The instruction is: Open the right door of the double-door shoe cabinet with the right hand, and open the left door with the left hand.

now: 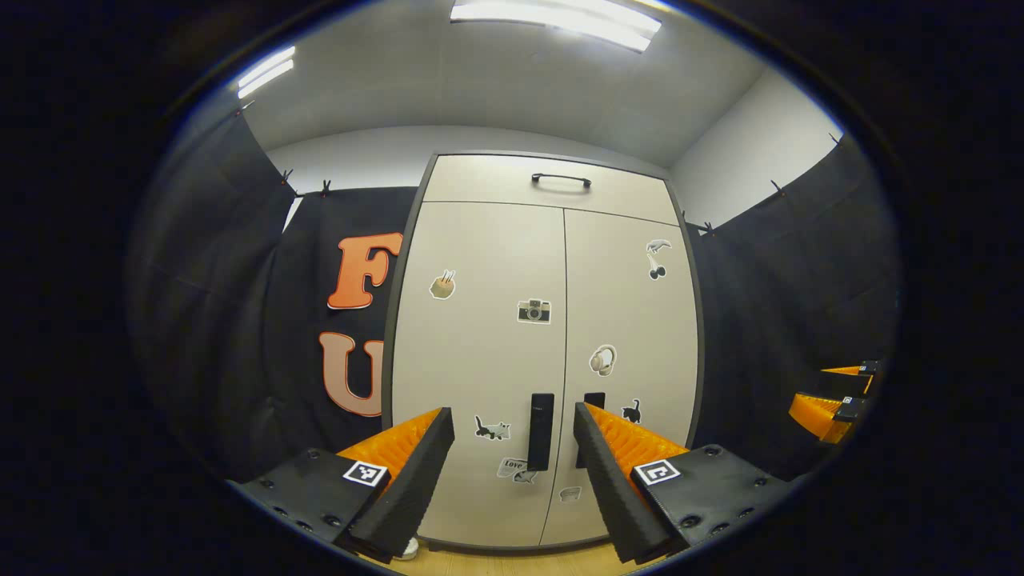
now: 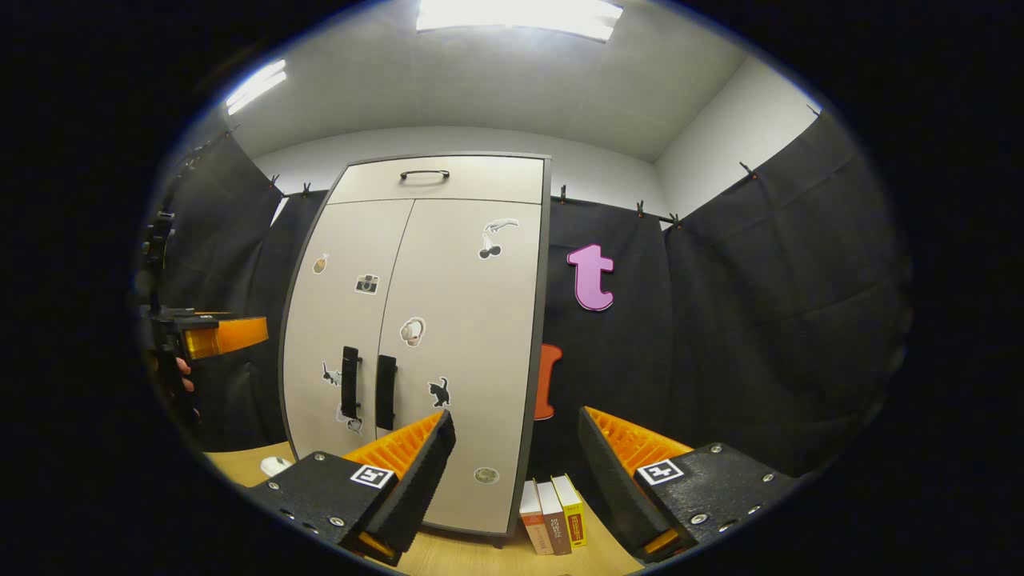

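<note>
Both doors shut, nothing gripped yet. Left tongs point(image 1: 514, 448) spread wide, empty, lined up on the cabinet point(image 1: 480, 240) centre seam; the left handle point(image 1: 541, 430) sits between the fingers but still apart from them. Right tongs point(image 2: 516, 456) also spread and empty, aimed off to the cabinet's right edge, so the right handle point(image 2: 386, 392) lies well left of their line.

Risks, as I judge them:
- The handles sit just beside each other at the seam. Either tongs could clamp the wrong one, or both at once; the right handle point(image 1: 594, 400) is half hidden behind a finger in the left gripper view.
- Both hands converge on the same spot, so a tongs-on-tongs knock is likely if they go in together. The task lists right first.
- Right tongs need a clear swing left before closing, or they hit the side panel edge or bare door face.
- Shallow bite on a slim vertical bar could slip when pulling.
- The right door point(image 2: 460, 336) swings out toward the books point(image 2: 552, 504) standing on the floor at the cabinet's right foot. Can't tell if the door bottom clears them.

Room: open floor in front, curtain walls well apart on both sides. A small white thing point(image 2: 276, 466) lies on the floor near the left foot, in the left door point(image 1: 480, 360) sweep zone. The top drawer is not involved.
</note>
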### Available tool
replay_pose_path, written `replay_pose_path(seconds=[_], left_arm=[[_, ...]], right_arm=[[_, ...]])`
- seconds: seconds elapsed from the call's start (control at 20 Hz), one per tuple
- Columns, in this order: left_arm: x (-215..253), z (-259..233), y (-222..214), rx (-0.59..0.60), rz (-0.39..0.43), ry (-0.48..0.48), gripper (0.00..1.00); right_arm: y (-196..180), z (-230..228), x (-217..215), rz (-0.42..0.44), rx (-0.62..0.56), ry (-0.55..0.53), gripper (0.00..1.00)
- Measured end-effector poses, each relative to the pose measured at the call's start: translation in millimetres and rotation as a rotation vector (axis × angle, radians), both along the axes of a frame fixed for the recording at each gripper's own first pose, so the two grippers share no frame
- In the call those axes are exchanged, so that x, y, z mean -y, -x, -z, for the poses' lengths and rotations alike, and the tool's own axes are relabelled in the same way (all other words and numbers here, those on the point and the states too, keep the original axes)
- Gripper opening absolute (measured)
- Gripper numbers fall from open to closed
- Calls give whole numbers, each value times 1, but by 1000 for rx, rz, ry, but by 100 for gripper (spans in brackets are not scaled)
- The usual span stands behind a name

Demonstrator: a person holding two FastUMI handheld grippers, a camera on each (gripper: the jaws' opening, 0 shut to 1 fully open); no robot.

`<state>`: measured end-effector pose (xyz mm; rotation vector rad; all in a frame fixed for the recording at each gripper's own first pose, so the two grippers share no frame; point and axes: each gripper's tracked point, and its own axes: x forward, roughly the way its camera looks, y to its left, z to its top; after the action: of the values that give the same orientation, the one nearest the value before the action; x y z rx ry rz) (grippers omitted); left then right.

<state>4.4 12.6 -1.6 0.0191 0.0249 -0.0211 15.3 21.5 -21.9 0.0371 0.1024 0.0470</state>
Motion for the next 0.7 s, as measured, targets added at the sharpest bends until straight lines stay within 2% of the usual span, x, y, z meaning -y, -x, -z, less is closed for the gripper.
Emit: replay_pose_path(seconds=[0.7], left_arm=[[-51,17,-5,-19,-47,-12,95]], right_arm=[[-26,24,-34,-8,-67,-5,95]])
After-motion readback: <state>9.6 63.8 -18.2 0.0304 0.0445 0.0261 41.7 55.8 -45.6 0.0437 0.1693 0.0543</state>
